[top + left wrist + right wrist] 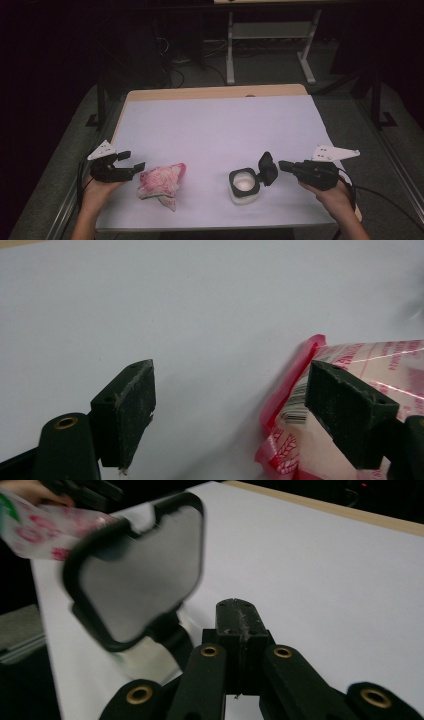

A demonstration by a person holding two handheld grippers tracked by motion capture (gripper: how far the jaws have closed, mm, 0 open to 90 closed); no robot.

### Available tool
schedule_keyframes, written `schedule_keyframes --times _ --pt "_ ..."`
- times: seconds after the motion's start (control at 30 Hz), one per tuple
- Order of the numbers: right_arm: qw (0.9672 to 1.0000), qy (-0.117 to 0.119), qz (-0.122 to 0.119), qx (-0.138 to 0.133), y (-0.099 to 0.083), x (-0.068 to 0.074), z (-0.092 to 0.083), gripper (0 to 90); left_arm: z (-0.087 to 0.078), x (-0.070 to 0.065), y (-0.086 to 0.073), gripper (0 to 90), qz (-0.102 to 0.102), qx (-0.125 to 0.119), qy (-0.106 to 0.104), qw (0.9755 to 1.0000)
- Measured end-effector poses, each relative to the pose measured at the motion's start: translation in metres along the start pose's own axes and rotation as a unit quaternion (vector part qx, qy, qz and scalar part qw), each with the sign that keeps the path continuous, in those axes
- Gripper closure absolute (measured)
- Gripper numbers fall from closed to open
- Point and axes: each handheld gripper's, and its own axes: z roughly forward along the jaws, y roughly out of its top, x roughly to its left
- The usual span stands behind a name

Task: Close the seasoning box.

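A crumpled pink-and-red printed plastic bag point(161, 181) lies near the front left of the white table point(215, 125). My left gripper point(134, 160) is just left of it, open. In the left gripper view the bag point(380, 352) sits behind the right jaw, its red edge reaching into the gap of the left gripper point(231, 367). A small white container point(244, 186) stands front right, its black hinged lid point(268, 168) flipped up. My right gripper point(282, 164) is shut beside that lid with nothing between its jaws. In the right gripper view the lid point(140, 575) is up and left of the right gripper point(237, 605).
A tan table edge point(215, 92) shows at the far end. Beyond it stand white desk legs point(230, 55) and cables on the floor. A black rail point(400, 170) runs along the table's right side. The bag point(40, 525) shows far off in the right gripper view.
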Motion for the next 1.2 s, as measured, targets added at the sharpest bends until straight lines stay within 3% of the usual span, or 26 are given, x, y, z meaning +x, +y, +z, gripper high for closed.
schedule_keyframes --times 0.27,0.5,0.73,0.97,1.2 --pt "0.9992 0.031 -0.024 -0.002 0.010 0.021 0.010 89.9 0.004 0.002 -0.008 19.0 -0.002 0.022 -0.005 0.9997" --pt "0.9987 0.041 -0.027 -0.010 0.012 0.027 0.015 89.9 0.000 0.001 -0.009 18.9 -0.009 0.013 -0.006 0.9999" --pt "0.9972 0.067 -0.031 -0.011 0.013 0.034 0.026 89.9 0.001 -0.002 -0.009 18.9 0.005 0.022 -0.003 0.9997" --pt "0.9957 0.087 -0.028 -0.013 0.012 0.032 0.031 89.9 0.000 -0.003 -0.007 18.9 -0.005 0.015 -0.001 0.9999" --pt "0.9972 0.066 -0.023 -0.025 0.011 0.025 0.024 89.8 -0.003 -0.002 -0.007 18.9 -0.007 0.012 0.001 0.9999"
